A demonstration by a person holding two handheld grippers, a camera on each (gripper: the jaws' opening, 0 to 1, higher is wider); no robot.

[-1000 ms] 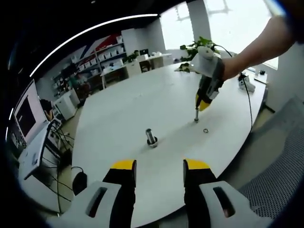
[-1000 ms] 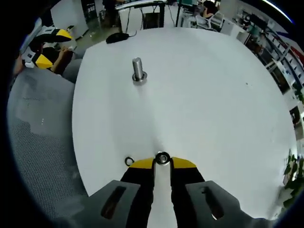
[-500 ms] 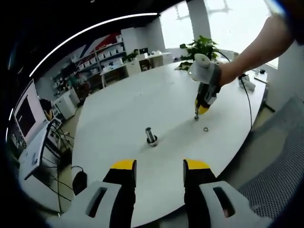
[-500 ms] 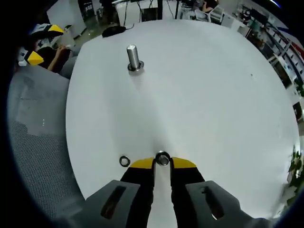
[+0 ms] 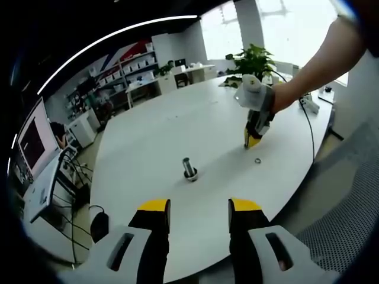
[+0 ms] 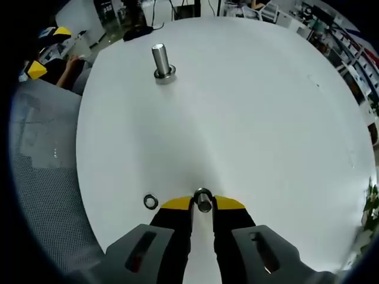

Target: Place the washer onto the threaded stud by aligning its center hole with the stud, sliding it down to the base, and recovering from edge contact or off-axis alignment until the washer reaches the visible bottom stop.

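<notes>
A: Between the yellow tips of the right gripper [image 6: 202,203], one washer [image 6: 203,200] sits clamped edge-on, lifted clear of the worktop [image 6: 254,100]. Jaws clenched on it.

B: And the threaded stud [image 6: 160,59]?

A: Upright on its flanged base, well apart from the held washer, farther out along the jaws' line and a little to the left. Nothing on its shank that I can make out.

B: Second ring?

A: A spare washer [image 6: 151,202] lies flat on the worktop, on the side of the right gripper away from the stud's far edge, near the table rim. Left gripper view puts it at [image 5: 257,160], just beside the right gripper [image 5: 251,141].

B: Left gripper?

A: The left gripper [image 5: 193,208] hangs short of the stud [image 5: 189,169], jaws released with a clear gap, grasping nothing.

B: Progress?

A: My judgement: pickup done. Carry to the stud, hole alignment, and the slide to the bottom stop all remain.
</notes>
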